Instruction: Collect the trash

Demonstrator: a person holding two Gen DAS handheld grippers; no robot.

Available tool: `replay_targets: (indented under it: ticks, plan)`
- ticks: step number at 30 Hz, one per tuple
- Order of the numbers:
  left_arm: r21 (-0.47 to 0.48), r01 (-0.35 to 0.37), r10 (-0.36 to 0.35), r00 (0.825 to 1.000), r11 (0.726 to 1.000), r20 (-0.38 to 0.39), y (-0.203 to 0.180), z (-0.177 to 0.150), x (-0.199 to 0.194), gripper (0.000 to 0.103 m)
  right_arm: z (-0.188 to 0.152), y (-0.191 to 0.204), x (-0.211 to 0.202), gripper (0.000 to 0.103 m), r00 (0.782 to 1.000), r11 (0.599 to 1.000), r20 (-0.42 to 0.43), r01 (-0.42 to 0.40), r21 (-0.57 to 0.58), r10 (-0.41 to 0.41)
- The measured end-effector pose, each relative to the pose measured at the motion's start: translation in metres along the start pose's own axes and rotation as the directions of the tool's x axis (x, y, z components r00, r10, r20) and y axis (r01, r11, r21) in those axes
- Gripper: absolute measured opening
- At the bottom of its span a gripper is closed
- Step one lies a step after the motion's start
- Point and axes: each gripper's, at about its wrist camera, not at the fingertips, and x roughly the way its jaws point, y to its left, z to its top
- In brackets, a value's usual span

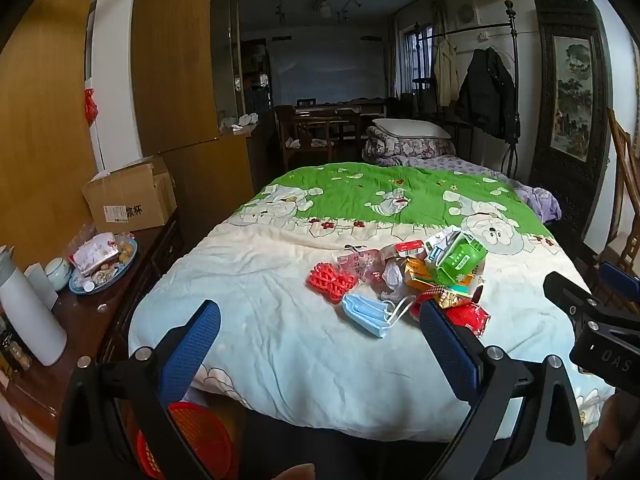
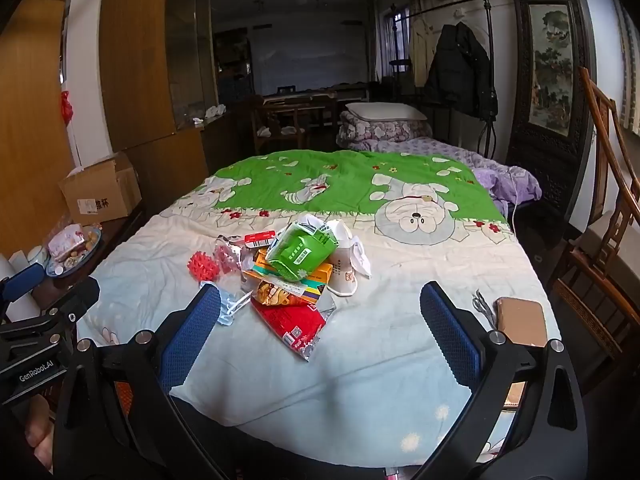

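A pile of trash lies on the bed: a green carton (image 1: 460, 258) (image 2: 302, 250), a red wrapper (image 1: 470, 318) (image 2: 296, 320), a blue face mask (image 1: 368, 314) (image 2: 230, 306), a red plastic lattice piece (image 1: 330, 280) (image 2: 203, 266), a yellow box (image 2: 316, 276) and a white paper cup (image 2: 344, 268). My left gripper (image 1: 320, 332) is open and empty, short of the pile over the bed's near edge. My right gripper (image 2: 320, 320) is open and empty, with the pile between its fingers in view but farther off. A red basket (image 1: 192, 436) sits on the floor below the left gripper.
The bed's quilt (image 1: 288, 340) (image 2: 380, 352) fills the middle. A dark side table (image 1: 92, 320) on the left holds a white flask (image 1: 28, 308), a plate of snacks (image 1: 106, 264) and a cardboard box (image 1: 132, 196). Scissors (image 2: 482, 306) and a brown box (image 2: 520, 320) lie at the bed's right. A wooden chair (image 2: 600, 272) stands at right.
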Motion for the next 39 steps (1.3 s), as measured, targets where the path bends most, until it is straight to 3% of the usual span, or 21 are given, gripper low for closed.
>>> replay_targets:
  ticks: [39]
  plan:
    - [-0.042,0.015,-0.016,0.999,0.999,-0.042,0.007,-0.001,0.012,0.097,0.001,0.001,-0.003,0.096,1.0,1.0,0.009,0.004,-0.005,-0.004]
